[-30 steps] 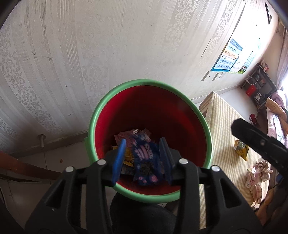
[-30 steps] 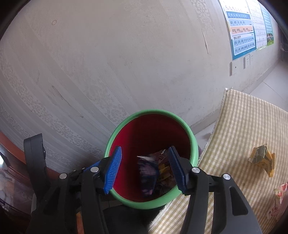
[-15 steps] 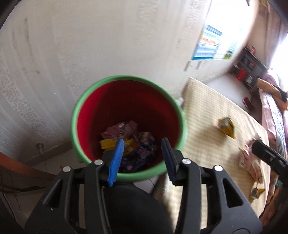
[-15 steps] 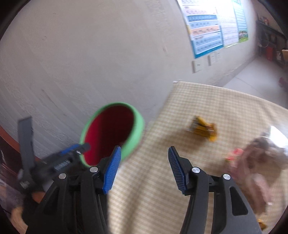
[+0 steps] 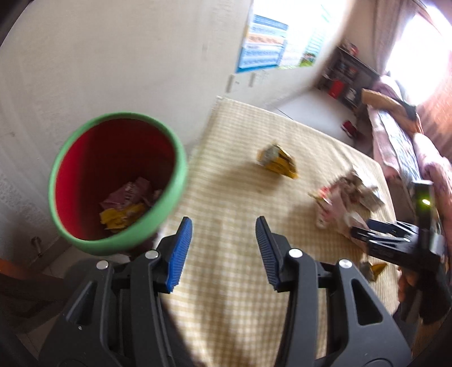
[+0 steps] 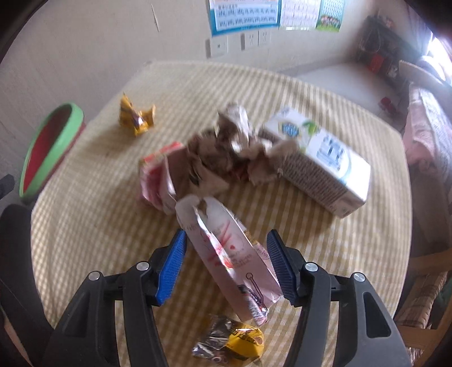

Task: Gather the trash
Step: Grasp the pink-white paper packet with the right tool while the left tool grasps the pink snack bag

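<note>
The right gripper (image 6: 227, 261) is opening, with a torn pink wrapper (image 6: 228, 262) between its blue pads but not squeezed. More trash lies on the checked table (image 6: 84, 214) toward 12 o'clock. The left gripper (image 5: 223, 251) is part open and empty. The green bin (image 5: 166, 203) sits at its 10 o'clock.

Table (image 6: 84, 225): stands against the far wall (image 6: 84, 42). Bin (image 5: 180, 172): off the table's left edge, holding wrappers (image 5: 127, 203). On the table, far left: folded wrapper (image 6: 137, 118). Centre: heap of torn packaging (image 6: 214, 158); carton (image 6: 325, 158) lying just right of it, touching. Nearer, before the heap: flat torn pouch (image 6: 234, 259). Nearest: crumpled wrapper (image 6: 231, 344). Wall: posters (image 6: 271, 14), sockets below them. Far right corner: shelf unit (image 5: 347, 76); bed (image 5: 401, 141) along the right side.
</note>
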